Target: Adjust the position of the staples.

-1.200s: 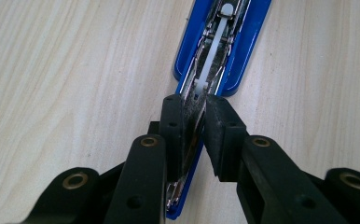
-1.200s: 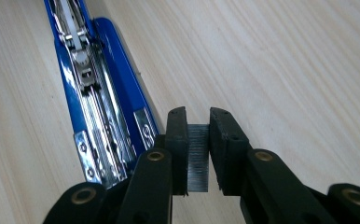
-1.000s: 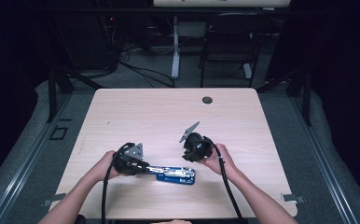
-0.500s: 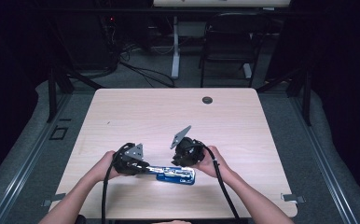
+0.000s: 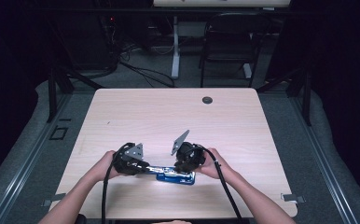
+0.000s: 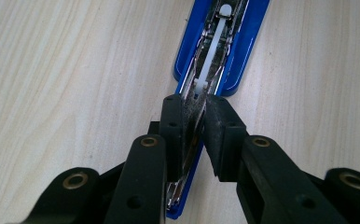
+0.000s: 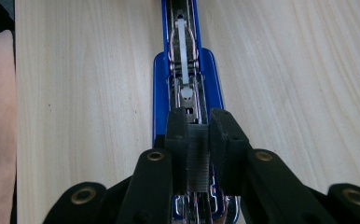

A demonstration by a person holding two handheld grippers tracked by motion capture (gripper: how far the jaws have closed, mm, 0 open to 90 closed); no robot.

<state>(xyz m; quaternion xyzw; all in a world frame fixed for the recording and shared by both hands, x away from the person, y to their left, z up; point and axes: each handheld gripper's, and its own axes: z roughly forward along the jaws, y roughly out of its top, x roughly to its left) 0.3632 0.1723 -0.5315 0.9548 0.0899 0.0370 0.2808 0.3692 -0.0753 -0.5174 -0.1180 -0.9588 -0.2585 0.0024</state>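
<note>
The table (image 5: 169, 116) is the largest element: a pale wood-grain top, with a small dark round grommet (image 5: 207, 100) near its far edge. My forearms enter from the near edge and meet over the near middle of the table.

My left gripper (image 5: 138, 167) lies low over the wood at the left, a grey three-cornered plate on its top. My right gripper (image 5: 183, 169) is just beside it on the right, its own plate tilted upward.

Between them, flat on the table, lies the blue stapler (image 5: 176, 176) (opened out, its metal channel facing up). In the left gripper view my jaws are closed on the stapler (image 6: 218, 51) at its shiny magazine rail (image 6: 192, 112), which runs tilted between the pads. In the right gripper view my jaws are clamped on a grey strip of staples (image 7: 198, 158), held directly above the open channel of the stapler (image 7: 159, 88), with the white pusher (image 7: 183, 44) beyond.
</note>
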